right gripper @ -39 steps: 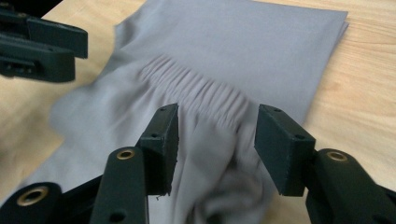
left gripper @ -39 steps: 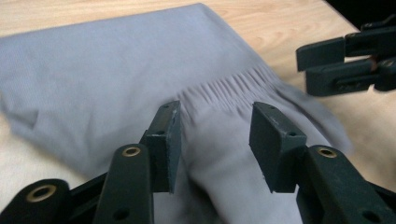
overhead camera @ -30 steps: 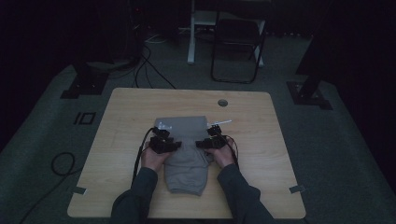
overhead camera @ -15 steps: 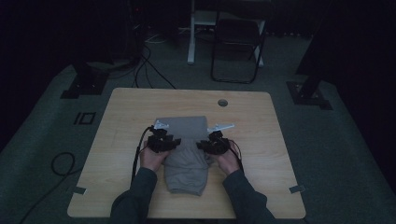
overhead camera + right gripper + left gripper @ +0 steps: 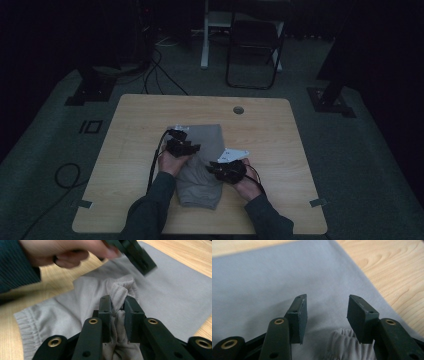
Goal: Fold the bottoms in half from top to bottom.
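My work surface is a rectangular table with a pale wood-grain top and rounded corners [image 5: 135,150], standing on a dark grey carpeted floor [image 5: 370,165]. Near its far edge, a little right of the middle, sits a small round grey cable grommet [image 5: 238,110] set into the top. A folded grey cotton garment with a ribbed, gathered hem [image 5: 202,170] lies flat on the wood around the middle, running from the centre toward my side. Two short strips of grey tape [image 5: 85,204] are stuck near my left and right corners. The rest of the top is bare wood.
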Available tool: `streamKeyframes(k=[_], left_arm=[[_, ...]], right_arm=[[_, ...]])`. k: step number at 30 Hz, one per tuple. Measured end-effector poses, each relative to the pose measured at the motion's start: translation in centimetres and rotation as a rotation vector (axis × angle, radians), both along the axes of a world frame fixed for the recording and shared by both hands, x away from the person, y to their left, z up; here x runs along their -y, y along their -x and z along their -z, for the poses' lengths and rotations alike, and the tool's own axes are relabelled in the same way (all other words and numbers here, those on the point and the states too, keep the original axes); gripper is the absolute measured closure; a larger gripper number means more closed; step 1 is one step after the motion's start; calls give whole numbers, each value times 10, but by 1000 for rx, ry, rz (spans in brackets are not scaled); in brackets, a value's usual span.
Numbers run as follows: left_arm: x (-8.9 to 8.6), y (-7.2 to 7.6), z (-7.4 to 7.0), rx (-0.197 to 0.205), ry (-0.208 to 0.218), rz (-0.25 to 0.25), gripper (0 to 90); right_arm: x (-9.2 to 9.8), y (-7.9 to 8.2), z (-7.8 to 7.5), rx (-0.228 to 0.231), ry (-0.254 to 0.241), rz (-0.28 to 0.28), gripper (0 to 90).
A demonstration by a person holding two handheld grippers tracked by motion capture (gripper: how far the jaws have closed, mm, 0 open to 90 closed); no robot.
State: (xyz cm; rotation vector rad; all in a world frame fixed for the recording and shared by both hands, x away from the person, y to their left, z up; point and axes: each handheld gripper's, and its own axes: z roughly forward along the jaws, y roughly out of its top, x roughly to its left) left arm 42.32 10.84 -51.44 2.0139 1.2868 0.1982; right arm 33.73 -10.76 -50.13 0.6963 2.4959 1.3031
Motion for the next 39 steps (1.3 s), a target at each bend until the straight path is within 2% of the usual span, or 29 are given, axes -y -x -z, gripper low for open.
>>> streamKeyframes(k=[2,7,11,18,21,23,24,27,30,31,33,35,36,37,39], left_arm=[[2,0,4,-26,-17,4,504],[-3,12,6,-62,20,31,520],[-7,31,4,-46,42,48,532],[-8,62,2,-5,26,88,530],[-11,73,3,2,26,92,528],[-13,76,3,6,28,93,527],[-16,84,4,9,35,95,527],[-19,96,6,10,33,104,525],[-23,105,9,8,36,104,522],[-25,107,10,6,41,104,520],[-26,112,10,8,39,114,520],[-27,114,10,8,36,114,517],[-28,118,8,15,68,123,517],[-29,120,5,27,82,129,513],[-30,123,-2,64,116,145,512]], right_arm=[[1,1,1,1,-5,-2,783],[6,4,5,4,-7,6,774],[12,6,12,-19,-10,19,735],[22,6,20,-98,-40,35,573],[27,4,19,-138,-64,28,531],[27,4,19,-148,-71,25,521],[28,4,18,-151,-79,24,512],[33,3,12,-159,-140,28,491],[36,-3,6,-168,-208,71,515],[36,-6,5,-172,-209,102,530],[32,-13,6,-175,-180,166,549],[29,-17,8,-182,-162,185,555],[26,-22,11,-200,-139,201,559],[17,-28,18,-242,-94,231,571],[9,-27,25,-276,-70,206,577]])
